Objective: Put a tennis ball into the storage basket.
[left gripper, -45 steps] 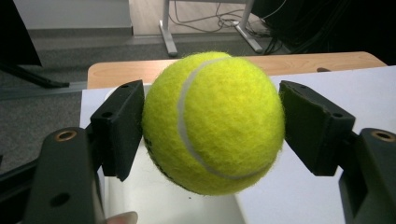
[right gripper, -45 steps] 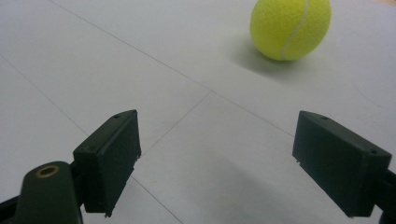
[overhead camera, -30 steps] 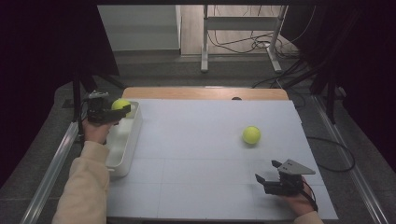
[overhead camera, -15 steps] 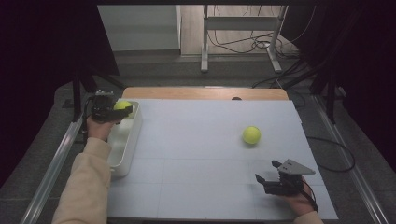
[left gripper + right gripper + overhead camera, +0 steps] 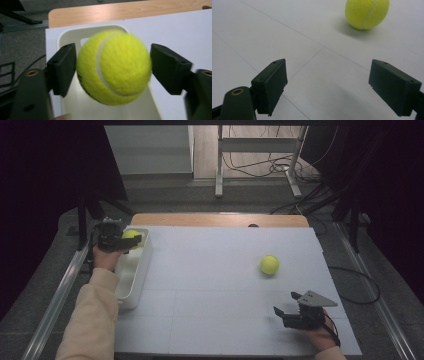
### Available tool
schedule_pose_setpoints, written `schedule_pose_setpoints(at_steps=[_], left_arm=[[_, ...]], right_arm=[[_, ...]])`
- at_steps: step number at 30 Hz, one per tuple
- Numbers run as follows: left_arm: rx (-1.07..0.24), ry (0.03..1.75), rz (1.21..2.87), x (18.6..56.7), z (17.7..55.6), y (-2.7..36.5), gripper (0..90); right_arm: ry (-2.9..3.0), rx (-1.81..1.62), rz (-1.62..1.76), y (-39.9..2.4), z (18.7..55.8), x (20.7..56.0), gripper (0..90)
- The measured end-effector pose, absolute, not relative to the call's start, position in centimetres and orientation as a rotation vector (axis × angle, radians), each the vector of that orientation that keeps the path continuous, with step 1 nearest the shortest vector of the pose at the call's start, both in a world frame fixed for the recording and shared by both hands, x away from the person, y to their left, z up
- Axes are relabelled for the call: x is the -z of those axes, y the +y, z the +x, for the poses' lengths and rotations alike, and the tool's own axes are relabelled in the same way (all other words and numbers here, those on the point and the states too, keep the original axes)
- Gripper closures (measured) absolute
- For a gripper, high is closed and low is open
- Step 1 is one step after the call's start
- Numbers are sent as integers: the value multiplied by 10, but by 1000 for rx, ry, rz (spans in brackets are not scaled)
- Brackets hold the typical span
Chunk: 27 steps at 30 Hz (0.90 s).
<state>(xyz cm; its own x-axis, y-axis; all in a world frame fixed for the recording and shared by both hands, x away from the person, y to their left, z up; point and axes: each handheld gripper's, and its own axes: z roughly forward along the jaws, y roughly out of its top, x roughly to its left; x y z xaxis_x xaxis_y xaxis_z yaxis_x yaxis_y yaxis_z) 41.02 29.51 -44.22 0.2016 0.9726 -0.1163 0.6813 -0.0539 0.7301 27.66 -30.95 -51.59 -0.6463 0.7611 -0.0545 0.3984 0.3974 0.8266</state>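
Over the white bin [image 5: 131, 285]: release step.
Left gripper [image 5: 113, 67] fingers just opened, freeing the tennis ball [image 5: 113, 67]; right gripper [image 5: 337, 85] open. Next, likely: fetch second ball [image 5: 269, 264] from the surface.

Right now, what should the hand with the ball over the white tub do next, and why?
Probably draw the left gripper back and away. Its jaws have just been opening, there is a gap beside the tennis ball, and the ball sits over the white tub, so it should drop in.
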Motion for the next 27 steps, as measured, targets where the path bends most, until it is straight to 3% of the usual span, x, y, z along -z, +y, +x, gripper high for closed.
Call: schedule_pose_setpoints(at_steps=[2,7,27], left_arm=[[-558,1542,1797,440,409,293,113],[-528,1489,1780,435,403,291,90],[-495,1274,1748,415,362,276,116]], right_arm=[[2236,-1147,993,-309,277,516,155],[2238,-1145,994,-309,277,516,155],[2237,-1171,998,-309,284,516,155]])
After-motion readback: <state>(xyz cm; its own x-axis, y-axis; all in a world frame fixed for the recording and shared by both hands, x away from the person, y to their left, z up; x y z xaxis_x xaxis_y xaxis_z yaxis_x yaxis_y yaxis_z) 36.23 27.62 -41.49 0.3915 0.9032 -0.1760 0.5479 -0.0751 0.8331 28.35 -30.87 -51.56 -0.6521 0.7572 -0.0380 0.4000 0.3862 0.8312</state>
